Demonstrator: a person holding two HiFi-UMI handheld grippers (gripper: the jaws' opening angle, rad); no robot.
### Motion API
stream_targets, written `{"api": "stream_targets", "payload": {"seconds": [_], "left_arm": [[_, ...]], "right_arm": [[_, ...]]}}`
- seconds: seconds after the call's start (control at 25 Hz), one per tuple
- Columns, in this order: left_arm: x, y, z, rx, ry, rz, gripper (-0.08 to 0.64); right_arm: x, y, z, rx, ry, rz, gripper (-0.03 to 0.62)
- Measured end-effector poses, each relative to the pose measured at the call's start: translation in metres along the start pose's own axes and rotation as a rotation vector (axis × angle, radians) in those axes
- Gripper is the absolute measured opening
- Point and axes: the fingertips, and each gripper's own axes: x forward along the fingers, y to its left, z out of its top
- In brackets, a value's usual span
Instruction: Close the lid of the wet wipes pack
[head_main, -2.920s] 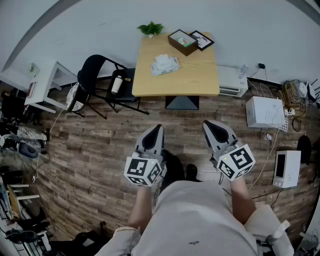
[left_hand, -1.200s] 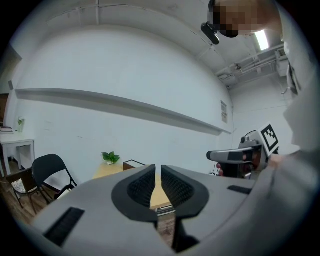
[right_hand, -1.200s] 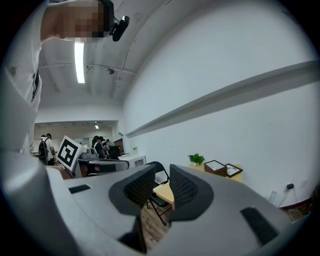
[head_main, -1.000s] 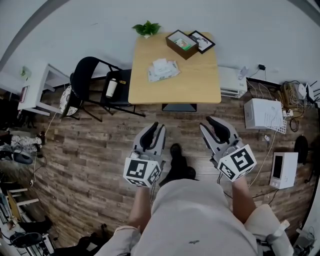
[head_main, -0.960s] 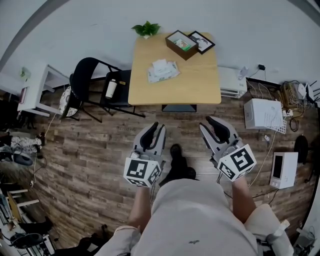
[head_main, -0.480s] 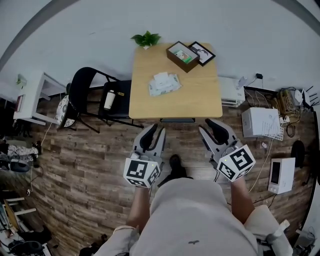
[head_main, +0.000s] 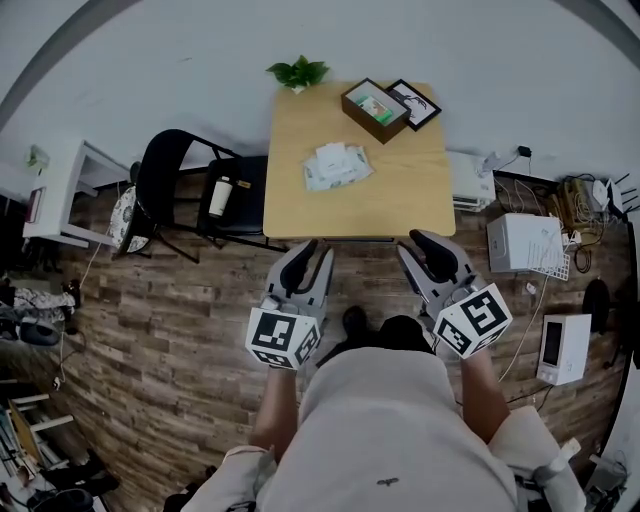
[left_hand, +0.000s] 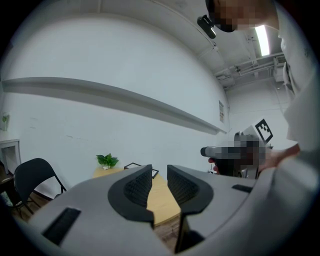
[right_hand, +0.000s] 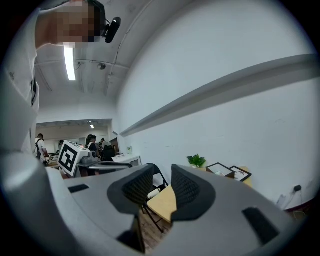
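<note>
The wet wipes pack (head_main: 336, 165), pale green and white, lies near the middle of the light wooden table (head_main: 400, 200) in the head view; its lid is too small to make out. My left gripper (head_main: 308, 256) and right gripper (head_main: 424, 246) hover over the floor just short of the table's near edge, both pointing at it. The left gripper (left_hand: 159, 173) is open and empty, with the table top (left_hand: 163, 200) showing through the gap. The right gripper (right_hand: 163, 173) has its jaws closing, with nothing between them.
A potted plant (head_main: 300, 72), an open brown box (head_main: 375, 108) and a picture frame (head_main: 415, 103) stand at the table's far edge. A black chair (head_main: 180, 190) with a bottle (head_main: 218, 197) is left of the table. White appliances (head_main: 525, 243) and cables lie on the right.
The table has drawn closer in the head view as the person stepped toward it. Both grippers came forward with it and now reach almost to its near edge.
</note>
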Motion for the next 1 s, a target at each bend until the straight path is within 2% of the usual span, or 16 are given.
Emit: {"api": "stream_targets", "payload": {"seconds": [0.44,1.0], "left_arm": [[0.018,0.015,-0.015,-0.036,0.029,0.002,0.089],[0.064,0.072,0.015,-0.084,-0.009,0.118,0.089]], "right_arm": [[0.024,-0.009,-0.015,0.011,0.052,0.028,0.098],[0.104,-0.055,0.008,-0.022,0.088,0.147,0.098]]}}
